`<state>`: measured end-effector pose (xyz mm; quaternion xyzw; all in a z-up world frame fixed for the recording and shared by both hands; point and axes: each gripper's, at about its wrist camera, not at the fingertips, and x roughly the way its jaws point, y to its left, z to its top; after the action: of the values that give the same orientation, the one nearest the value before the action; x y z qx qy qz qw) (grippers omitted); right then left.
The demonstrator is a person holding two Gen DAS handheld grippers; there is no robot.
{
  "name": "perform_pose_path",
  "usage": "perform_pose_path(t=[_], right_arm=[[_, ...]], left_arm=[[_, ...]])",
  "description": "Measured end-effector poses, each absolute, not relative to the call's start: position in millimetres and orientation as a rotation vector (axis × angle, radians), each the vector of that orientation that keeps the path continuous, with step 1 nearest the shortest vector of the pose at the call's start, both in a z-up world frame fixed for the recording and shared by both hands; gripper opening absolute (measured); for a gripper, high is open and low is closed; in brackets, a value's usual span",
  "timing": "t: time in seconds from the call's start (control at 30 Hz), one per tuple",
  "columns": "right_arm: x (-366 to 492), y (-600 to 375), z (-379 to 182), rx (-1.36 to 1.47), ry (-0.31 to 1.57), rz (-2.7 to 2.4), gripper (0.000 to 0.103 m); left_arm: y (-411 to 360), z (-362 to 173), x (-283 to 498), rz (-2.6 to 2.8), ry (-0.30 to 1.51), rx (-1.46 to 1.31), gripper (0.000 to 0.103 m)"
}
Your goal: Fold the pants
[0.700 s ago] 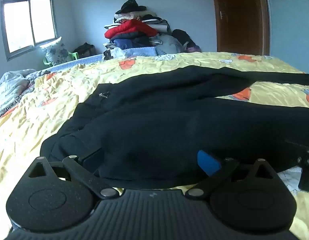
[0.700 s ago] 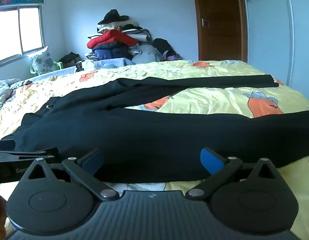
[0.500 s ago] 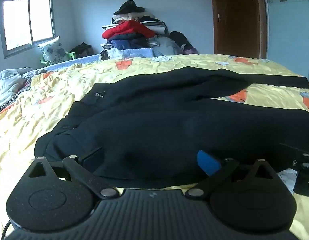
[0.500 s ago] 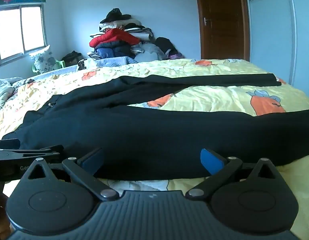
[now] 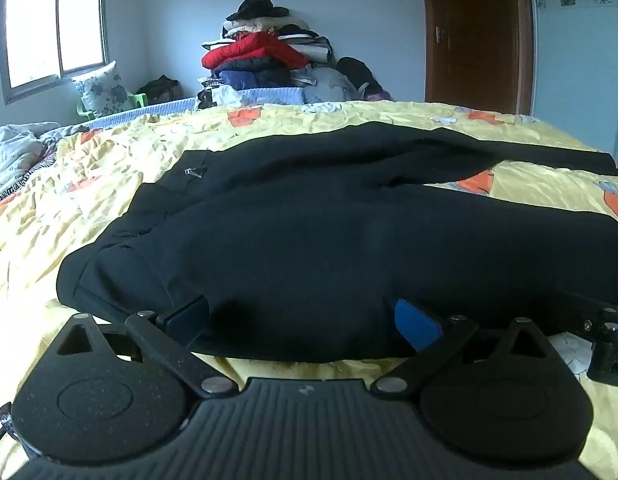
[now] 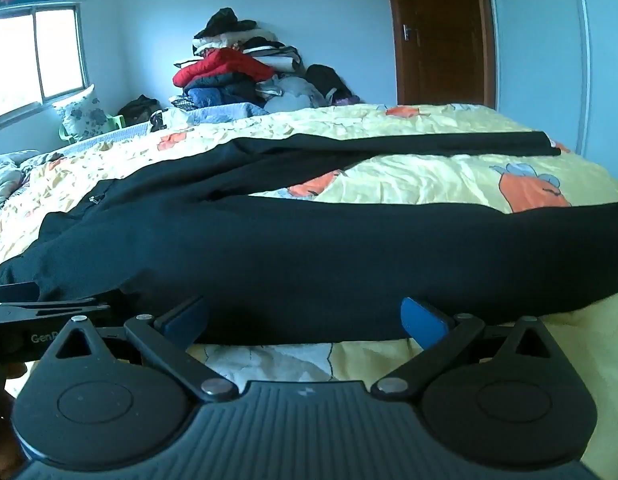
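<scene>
Lying flat on the yellow bed (image 5: pixel 269 128): black pants (image 5: pixel 329 240), waist at left, legs splayed in a V toward the right. Left gripper (image 5: pixel 305 316) and right gripper (image 6: pixel 305 316) both spread wide at the near hem, pinching nothing. Near leg's cuff is cut off at the frame edge; fabric detail lost in the dark.

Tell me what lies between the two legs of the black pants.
Only bare yellow bedsheet lies between the legs of the black pants, clearest in the right wrist view.
</scene>
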<state>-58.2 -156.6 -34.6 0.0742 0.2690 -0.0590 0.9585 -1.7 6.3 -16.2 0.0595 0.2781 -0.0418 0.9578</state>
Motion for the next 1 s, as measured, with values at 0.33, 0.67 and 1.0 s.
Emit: perform_pose_path(t=[0.33,0.67,1.0], right_arm=[[-55,-155,-36,0.141,0.565,-0.123,0.103],[-51,-157,-39,0.144,0.594,-0.123,0.103],[-42,-141,-46,0.039,0.666,-0.156,0.103]], left_arm=[[7,-18,3,-0.093,0.594,0.101,0.103],[8,-22,7,-0.093,0.615,0.095,0.103],[14,-25,9,-0.112,0.637,0.050,0.103]])
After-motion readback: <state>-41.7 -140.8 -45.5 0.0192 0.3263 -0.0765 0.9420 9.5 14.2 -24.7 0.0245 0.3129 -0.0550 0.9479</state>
